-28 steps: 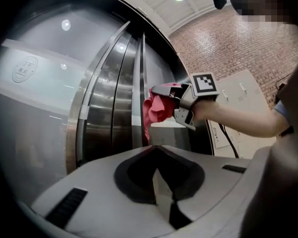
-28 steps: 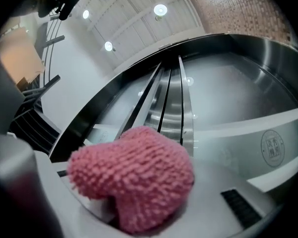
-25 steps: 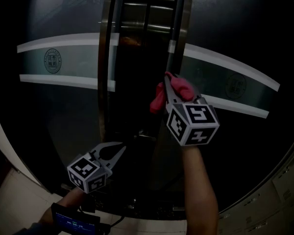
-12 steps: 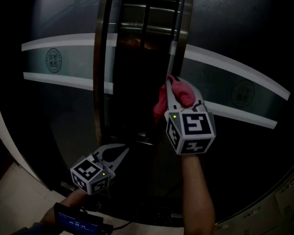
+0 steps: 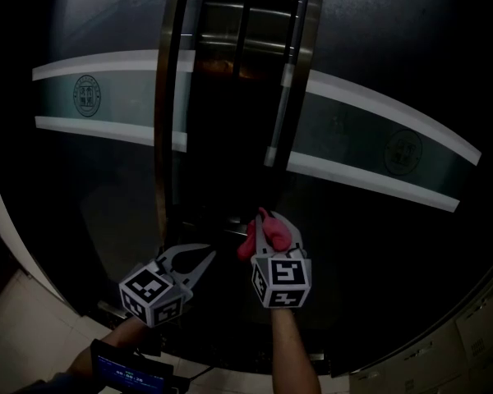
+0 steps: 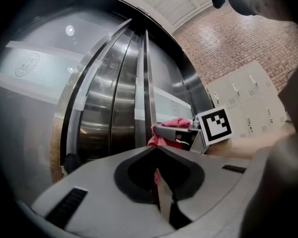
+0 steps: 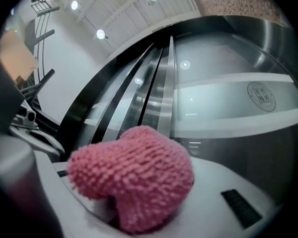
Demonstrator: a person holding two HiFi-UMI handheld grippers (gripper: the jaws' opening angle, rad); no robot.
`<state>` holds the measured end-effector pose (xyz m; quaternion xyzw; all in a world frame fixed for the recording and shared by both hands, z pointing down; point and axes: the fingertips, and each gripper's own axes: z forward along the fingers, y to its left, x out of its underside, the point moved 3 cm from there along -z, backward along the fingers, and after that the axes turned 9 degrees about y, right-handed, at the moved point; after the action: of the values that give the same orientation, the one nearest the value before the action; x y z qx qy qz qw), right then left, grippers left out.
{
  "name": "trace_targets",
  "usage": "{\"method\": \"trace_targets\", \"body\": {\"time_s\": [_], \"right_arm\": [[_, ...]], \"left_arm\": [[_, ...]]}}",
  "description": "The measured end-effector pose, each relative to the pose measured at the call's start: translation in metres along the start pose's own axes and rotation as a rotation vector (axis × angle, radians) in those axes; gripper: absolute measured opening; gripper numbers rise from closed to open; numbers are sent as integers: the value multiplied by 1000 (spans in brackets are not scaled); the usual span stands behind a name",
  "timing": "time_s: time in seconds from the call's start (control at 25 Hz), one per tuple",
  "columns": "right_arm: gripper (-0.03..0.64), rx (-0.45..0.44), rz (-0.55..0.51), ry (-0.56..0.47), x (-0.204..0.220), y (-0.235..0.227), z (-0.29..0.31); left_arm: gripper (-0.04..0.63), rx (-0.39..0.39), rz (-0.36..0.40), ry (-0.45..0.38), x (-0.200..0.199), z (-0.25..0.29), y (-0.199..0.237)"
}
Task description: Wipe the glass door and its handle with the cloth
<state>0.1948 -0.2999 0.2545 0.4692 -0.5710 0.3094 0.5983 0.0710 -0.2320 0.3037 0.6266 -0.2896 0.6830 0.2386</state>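
Against the dark glass door (image 5: 107, 195), I see my right gripper (image 5: 264, 220) clamping the cloth (image 5: 246, 241) below the handle (image 5: 281, 105), possibly touching the door; left gripper (image 5: 205, 255) closed, empty.

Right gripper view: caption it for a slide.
Right gripper clamps a pink cloth before the glass door.

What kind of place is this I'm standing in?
Probably an indoor entrance hall of some institution: glass doors in steel frames, with a frosted band bearing a round emblem, a brick wall, and lockers beside the doors.
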Motion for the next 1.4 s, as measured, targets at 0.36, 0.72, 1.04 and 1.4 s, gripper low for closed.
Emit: {"method": "trace_targets", "body": {"time_s": [0.36, 0.72, 1.04, 1.4], "right_arm": [[52, 10, 17, 18, 13, -2, 0], [52, -135, 13, -162, -73, 65, 2], [52, -304, -100, -334, -231, 142, 67], [52, -256, -137, -311, -292, 167, 131]], "left_arm": [[16, -5, -11, 8, 3, -6, 6], [17, -68, -13, -10, 3, -33, 39], [17, -184, -21, -11, 6, -95, 98], [17, -277, -21, -10, 17, -153, 158]]}}
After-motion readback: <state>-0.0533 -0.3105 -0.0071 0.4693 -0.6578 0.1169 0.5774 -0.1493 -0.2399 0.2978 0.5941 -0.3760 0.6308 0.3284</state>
